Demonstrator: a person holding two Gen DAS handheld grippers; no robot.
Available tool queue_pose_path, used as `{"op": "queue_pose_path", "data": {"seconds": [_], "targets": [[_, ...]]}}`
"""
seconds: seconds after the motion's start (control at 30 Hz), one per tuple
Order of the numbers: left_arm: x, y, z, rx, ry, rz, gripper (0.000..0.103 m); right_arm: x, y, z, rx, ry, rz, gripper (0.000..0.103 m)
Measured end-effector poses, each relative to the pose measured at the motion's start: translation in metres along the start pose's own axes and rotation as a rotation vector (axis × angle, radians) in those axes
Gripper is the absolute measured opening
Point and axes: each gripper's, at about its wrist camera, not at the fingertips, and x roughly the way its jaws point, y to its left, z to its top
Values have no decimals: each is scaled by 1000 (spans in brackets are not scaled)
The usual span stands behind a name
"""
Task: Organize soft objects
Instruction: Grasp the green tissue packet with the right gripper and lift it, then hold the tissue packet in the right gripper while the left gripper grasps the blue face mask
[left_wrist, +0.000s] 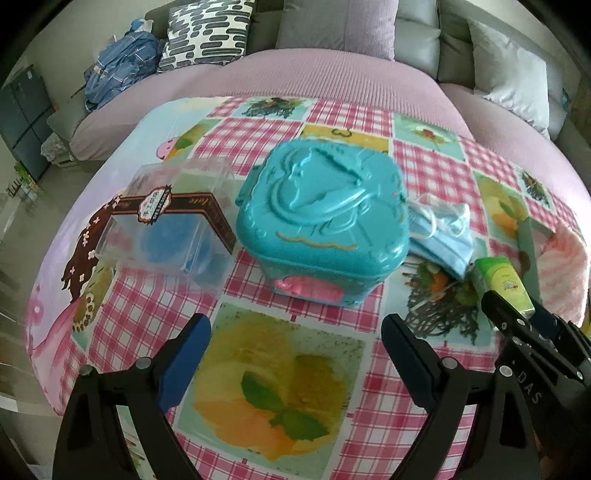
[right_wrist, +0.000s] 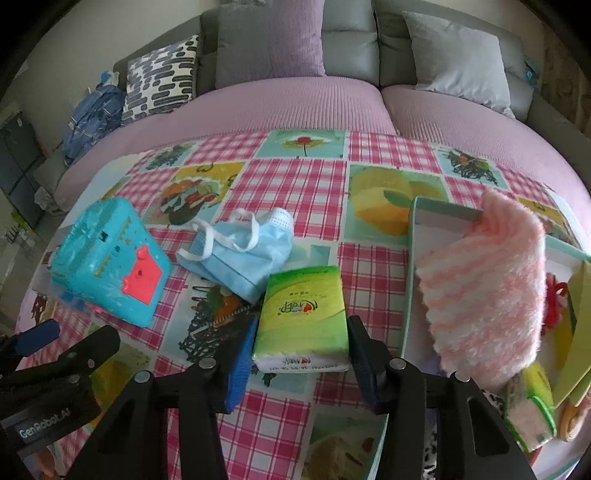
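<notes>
A green tissue pack (right_wrist: 303, 306) lies on the checked tablecloth (right_wrist: 288, 173), and my right gripper (right_wrist: 303, 332) is shut on it, a blue pad against each long side. The pack (left_wrist: 502, 280) and that gripper (left_wrist: 517, 325) also show at the right edge of the left wrist view. A crumpled blue face mask (right_wrist: 243, 251) lies just beyond the pack, and in the left wrist view the mask (left_wrist: 439, 236) sits right of the teal box. A pink striped fuzzy cloth (right_wrist: 484, 288) hangs over the rim of a pale green tray (right_wrist: 410, 277). My left gripper (left_wrist: 295, 328) is open, nothing between its fingers, in front of the teal box.
A teal plastic box (left_wrist: 321, 221) with a pink latch stands mid-table, a clear plastic box (left_wrist: 166, 221) to its left. Another green tissue pack (right_wrist: 532, 410) lies in the tray's near corner. A purple-covered sofa (right_wrist: 258, 107) with cushions lies beyond the table.
</notes>
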Motion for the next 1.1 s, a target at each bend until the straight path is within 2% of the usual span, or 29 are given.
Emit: {"op": "queue_pose_path", "data": {"seconds": [0.23,0.73,1.1], "targets": [[-10,-9,0,21,-31,-31,94,-21,-10,3,19,-39,-6,51],[-33,-48,1,98,-84,-208,94,-74,-54,5,95,-130,-85,51],[-9,-97,13,135,-50,-220,91,-103,-97,2,192,-183,-161,51]]}}
